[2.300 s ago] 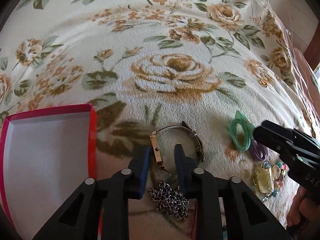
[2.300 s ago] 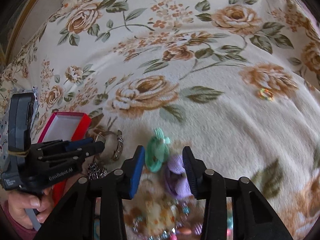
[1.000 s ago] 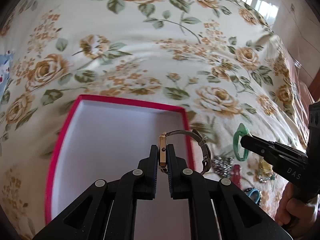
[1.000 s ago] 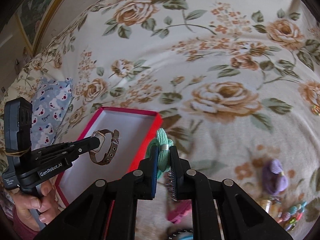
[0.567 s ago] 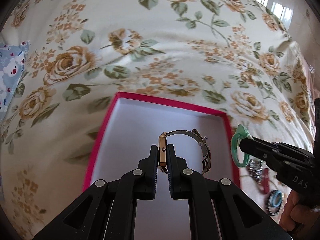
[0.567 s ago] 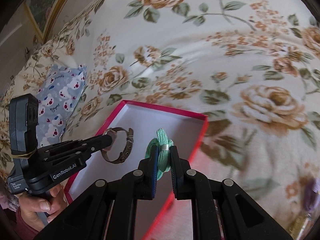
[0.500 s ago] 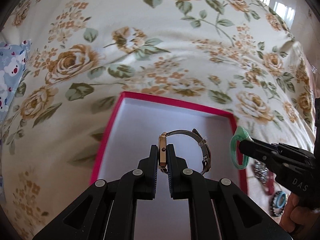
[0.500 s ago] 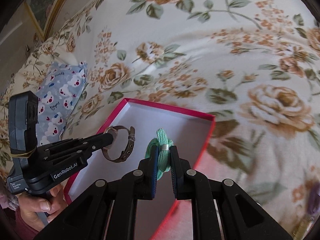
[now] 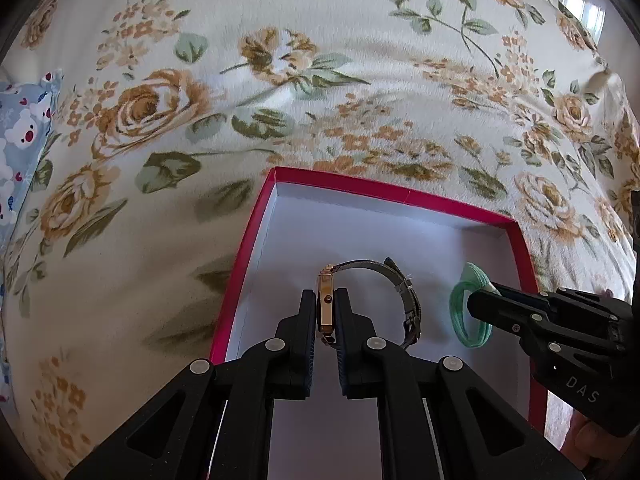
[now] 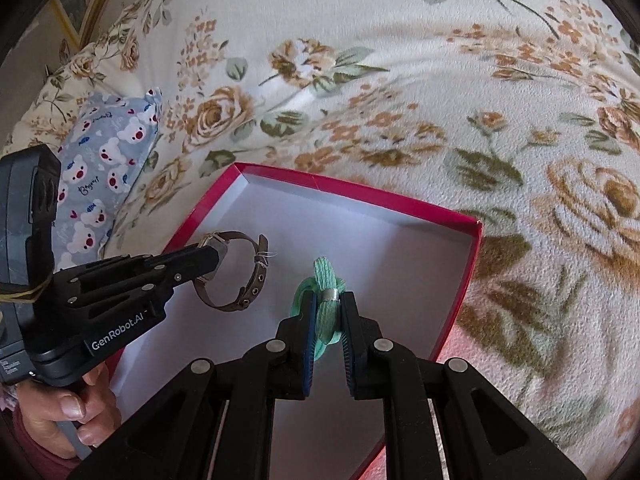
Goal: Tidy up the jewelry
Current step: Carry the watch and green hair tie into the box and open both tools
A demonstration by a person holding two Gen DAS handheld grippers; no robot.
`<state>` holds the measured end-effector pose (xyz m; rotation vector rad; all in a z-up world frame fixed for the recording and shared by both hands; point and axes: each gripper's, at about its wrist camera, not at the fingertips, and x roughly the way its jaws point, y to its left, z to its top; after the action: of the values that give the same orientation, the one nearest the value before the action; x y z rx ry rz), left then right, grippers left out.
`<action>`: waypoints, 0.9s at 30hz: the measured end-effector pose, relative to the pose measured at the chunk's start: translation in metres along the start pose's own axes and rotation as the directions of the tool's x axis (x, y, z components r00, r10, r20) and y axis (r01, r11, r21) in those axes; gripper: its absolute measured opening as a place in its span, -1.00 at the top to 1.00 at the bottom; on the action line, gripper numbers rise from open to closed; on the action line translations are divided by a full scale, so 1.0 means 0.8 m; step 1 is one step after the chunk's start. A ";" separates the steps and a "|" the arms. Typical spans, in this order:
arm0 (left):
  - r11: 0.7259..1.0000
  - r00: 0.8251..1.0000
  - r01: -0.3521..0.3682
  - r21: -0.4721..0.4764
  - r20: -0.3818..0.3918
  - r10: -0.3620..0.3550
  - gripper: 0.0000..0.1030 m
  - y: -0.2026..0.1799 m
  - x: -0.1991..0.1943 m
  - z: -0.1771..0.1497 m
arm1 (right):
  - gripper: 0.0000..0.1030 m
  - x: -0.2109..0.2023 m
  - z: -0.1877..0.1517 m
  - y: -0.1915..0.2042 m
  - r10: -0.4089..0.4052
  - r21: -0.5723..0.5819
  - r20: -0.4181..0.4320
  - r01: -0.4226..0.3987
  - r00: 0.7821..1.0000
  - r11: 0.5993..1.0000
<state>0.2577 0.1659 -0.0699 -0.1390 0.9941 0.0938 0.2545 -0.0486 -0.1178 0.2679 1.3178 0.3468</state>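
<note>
A red box (image 9: pixel 384 191) with a white inside lies open on the floral blanket; it also shows in the right wrist view (image 10: pixel 360 191). My left gripper (image 9: pixel 325 303) is shut on the gold case of a wristwatch (image 9: pixel 376 276) and holds it above the box floor; the watch also shows in the right wrist view (image 10: pixel 236 276). My right gripper (image 10: pixel 326 304) is shut on a green hair tie (image 10: pixel 325 280) over the box. The hair tie (image 9: pixel 466 312) hangs at the right gripper's tip in the left wrist view.
A blue bear-print pillow (image 10: pixel 104 160) lies left of the box and shows at the edge of the left wrist view (image 9: pixel 20 136). The floral blanket (image 9: pixel 280 80) surrounds the box on all sides. A hand (image 10: pixel 68 412) holds the left gripper's handle.
Both grippers closed on their items, the left on the watch and the right on the hair tie, lifted them off the blanket and carried them left over the red box.
</note>
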 end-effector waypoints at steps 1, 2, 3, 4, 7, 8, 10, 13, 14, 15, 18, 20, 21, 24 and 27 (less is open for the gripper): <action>1.000 1.000 -0.003 0.002 -0.004 0.003 0.83 0.000 0.002 0.000 | 0.74 0.001 0.000 0.000 -0.003 -0.001 -0.002 0.003 1.000 1.000; 1.000 1.000 -0.006 0.003 -0.007 0.006 0.82 0.000 0.004 0.000 | 0.71 0.002 -0.001 0.000 -0.006 -0.003 -0.003 0.006 1.000 1.000; 1.000 1.000 -0.009 0.004 -0.010 0.009 0.81 0.000 0.005 0.000 | 0.70 0.003 0.000 0.001 -0.009 -0.005 -0.005 0.009 1.000 1.000; 1.000 1.000 -0.010 0.007 -0.012 0.010 0.81 -0.001 0.005 -0.001 | 0.70 0.004 0.000 0.001 -0.012 -0.006 -0.007 0.012 1.000 1.000; 1.000 1.000 -0.008 0.010 -0.020 0.008 0.81 0.000 0.006 -0.002 | 0.69 0.005 -0.001 0.000 -0.020 -0.006 -0.007 0.020 1.000 1.000; 1.000 1.000 -0.009 0.010 -0.021 0.009 0.81 0.000 0.006 -0.001 | 0.69 0.005 0.000 0.000 -0.020 -0.004 -0.008 0.020 1.000 1.000; 1.000 1.000 -0.015 0.010 -0.021 0.015 0.80 0.000 0.006 -0.001 | 0.68 0.005 0.000 -0.001 -0.016 -0.001 -0.010 0.016 1.000 1.000; 0.999 0.999 -0.031 0.017 -0.015 0.032 0.68 -0.003 0.003 -0.002 | 0.58 0.002 0.000 0.000 -0.021 -0.003 -0.006 0.021 1.000 1.000; 0.999 0.999 -0.040 0.020 -0.009 0.041 0.60 -0.004 0.000 -0.002 | 0.55 0.001 0.000 0.001 -0.021 -0.004 -0.005 0.021 1.000 1.000; 0.998 0.999 -0.051 0.021 -0.003 0.051 0.49 -0.005 -0.002 -0.003 | 0.55 -0.001 0.001 0.001 -0.022 -0.006 -0.002 0.022 1.000 1.000; 0.998 0.998 -0.061 0.013 0.019 0.061 0.33 -0.006 -0.016 -0.005 | 0.49 -0.005 0.002 0.002 -0.020 -0.003 0.001 0.020 1.000 1.000; 0.999 0.998 -0.050 -0.011 0.039 0.050 0.23 -0.002 -0.032 -0.007 | 0.48 -0.015 0.001 0.002 -0.012 0.002 0.013 0.012 1.000 1.000; 0.999 0.998 -0.043 -0.030 0.054 0.044 0.03 0.001 -0.041 -0.009 | 0.47 -0.019 0.000 0.002 -0.009 0.004 0.021 0.009 1.000 1.000; 0.996 0.993 -0.025 -0.083 0.111 0.034 -0.23 0.009 -0.073 -0.021 | -0.05 -0.049 -0.007 -0.002 0.012 0.029 0.072 -0.014 0.997 0.999; 0.993 0.990 -0.001 -0.115 0.143 0.017 -0.26 0.009 -0.097 -0.040 | -0.20 -0.082 -0.019 -0.010 0.010 0.050 0.130 -0.017 0.991 0.999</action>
<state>0.1883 0.1664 -0.0228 -0.2301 0.8459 0.1671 0.2267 -0.0818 -0.0656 0.3369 1.1986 0.3021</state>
